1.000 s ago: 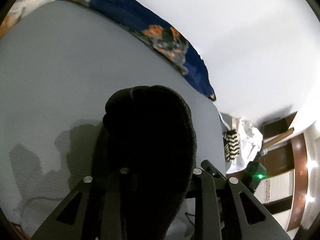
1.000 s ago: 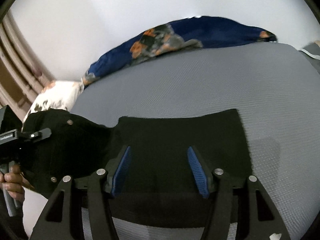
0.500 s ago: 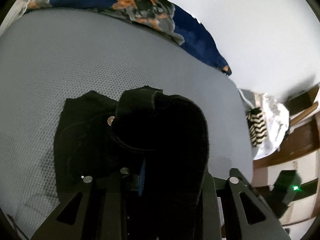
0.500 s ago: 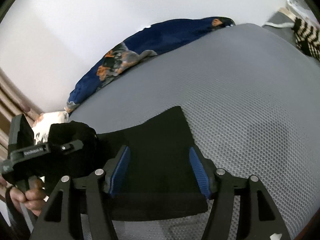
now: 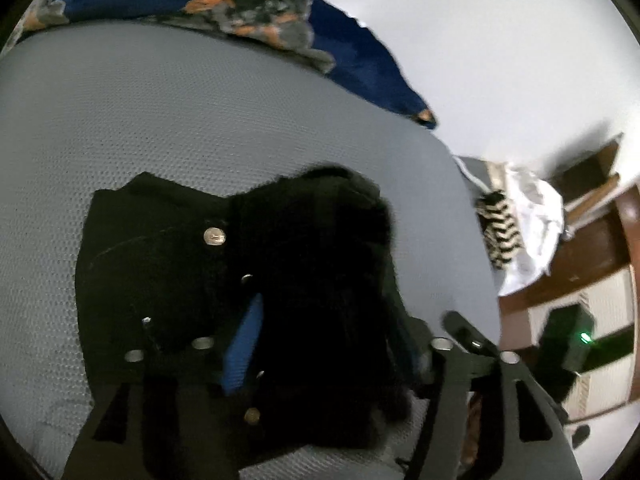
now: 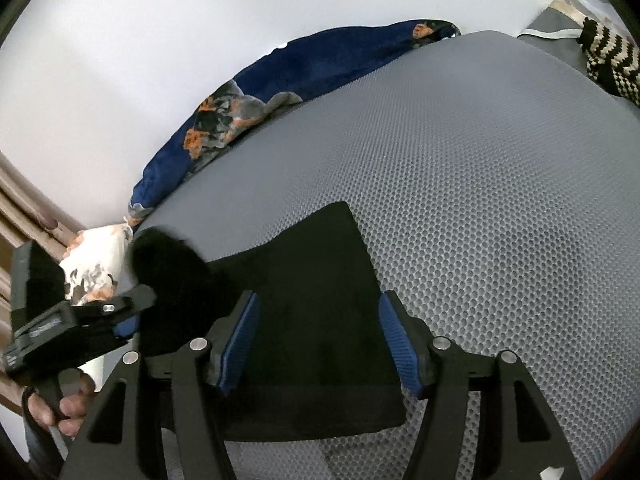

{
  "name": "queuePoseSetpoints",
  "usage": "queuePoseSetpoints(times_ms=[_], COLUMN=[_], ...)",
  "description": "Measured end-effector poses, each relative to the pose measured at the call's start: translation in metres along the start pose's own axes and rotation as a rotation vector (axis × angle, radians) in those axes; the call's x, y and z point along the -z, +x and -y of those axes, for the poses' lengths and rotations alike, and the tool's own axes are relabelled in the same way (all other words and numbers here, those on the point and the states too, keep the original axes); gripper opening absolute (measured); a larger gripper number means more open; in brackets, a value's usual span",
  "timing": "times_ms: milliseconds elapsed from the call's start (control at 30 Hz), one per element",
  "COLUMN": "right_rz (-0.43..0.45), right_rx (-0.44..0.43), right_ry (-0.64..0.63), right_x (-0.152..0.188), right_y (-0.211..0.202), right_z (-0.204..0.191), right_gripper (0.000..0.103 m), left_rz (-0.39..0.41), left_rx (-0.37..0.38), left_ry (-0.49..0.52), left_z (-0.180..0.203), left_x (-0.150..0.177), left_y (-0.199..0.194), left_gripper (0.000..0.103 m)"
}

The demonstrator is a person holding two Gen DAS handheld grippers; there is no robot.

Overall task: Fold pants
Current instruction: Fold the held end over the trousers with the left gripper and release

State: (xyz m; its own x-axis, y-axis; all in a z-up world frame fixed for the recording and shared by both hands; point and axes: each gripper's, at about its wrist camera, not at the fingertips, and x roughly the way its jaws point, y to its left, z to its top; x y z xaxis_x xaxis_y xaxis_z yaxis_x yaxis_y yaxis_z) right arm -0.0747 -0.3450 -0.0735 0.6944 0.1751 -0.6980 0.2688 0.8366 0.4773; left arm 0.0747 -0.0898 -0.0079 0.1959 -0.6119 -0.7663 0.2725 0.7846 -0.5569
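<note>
The black pants (image 5: 160,264) lie on the grey mesh bed (image 5: 200,120), their waist with metal buttons at the left. My left gripper (image 5: 320,336) has its jaws apart around a bunched fold of the pants (image 5: 332,280); only its left blue pad shows. In the right wrist view a flat folded part of the pants (image 6: 316,300) lies on the bed. My right gripper (image 6: 320,344) is open just above it, one pad on each side. The left gripper (image 6: 76,320) shows at the left edge with the bunched cloth (image 6: 168,264).
A navy blanket with orange patches (image 5: 248,12) lies along the bed's far edge by the white wall. A striped knit cloth (image 5: 500,232) and white fabric (image 5: 536,216) hang past the right edge. Wooden furniture (image 5: 592,248) stands beyond.
The left gripper has swung the bunched pants over and down onto the waist part, and its jaws have opened. The right gripper stayed open over the folded part while its view turned right.
</note>
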Motion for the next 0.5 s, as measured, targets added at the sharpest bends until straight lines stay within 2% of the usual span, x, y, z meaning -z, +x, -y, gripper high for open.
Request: queuePoseSetpoints(times_ms=[167,300,400,500], right_rz=[-0.039,-0.110,-0.190,-0.235], right_rx=[-0.009,-0.090,-0.161,-0.186], right_ry=[-0.003,-0.003,-0.024,-0.065], right_x=[0.002,0.004,0.003,0.000], right_y=[0.007,0.019,0.034,0.048], right_z=[-0.002,-0.007,-0.014,-0.021], right_gripper=[0.060,0.061,0.061,0.062], left_rz=[0.078,0.141,0.142,0.133], left_rx=[-0.035,-0.155,-0.220,-0.248], left_ry=[0.054,0.036,-0.001,-0.054], left_z=[-0.008,-0.038,-0.065,-0.087], left_x=[0.010,0.018,0.022,0.027], left_y=[-0.030,-0.053,-0.058,-0.061], left_gripper=[0.067,0.069,0.069,0.069])
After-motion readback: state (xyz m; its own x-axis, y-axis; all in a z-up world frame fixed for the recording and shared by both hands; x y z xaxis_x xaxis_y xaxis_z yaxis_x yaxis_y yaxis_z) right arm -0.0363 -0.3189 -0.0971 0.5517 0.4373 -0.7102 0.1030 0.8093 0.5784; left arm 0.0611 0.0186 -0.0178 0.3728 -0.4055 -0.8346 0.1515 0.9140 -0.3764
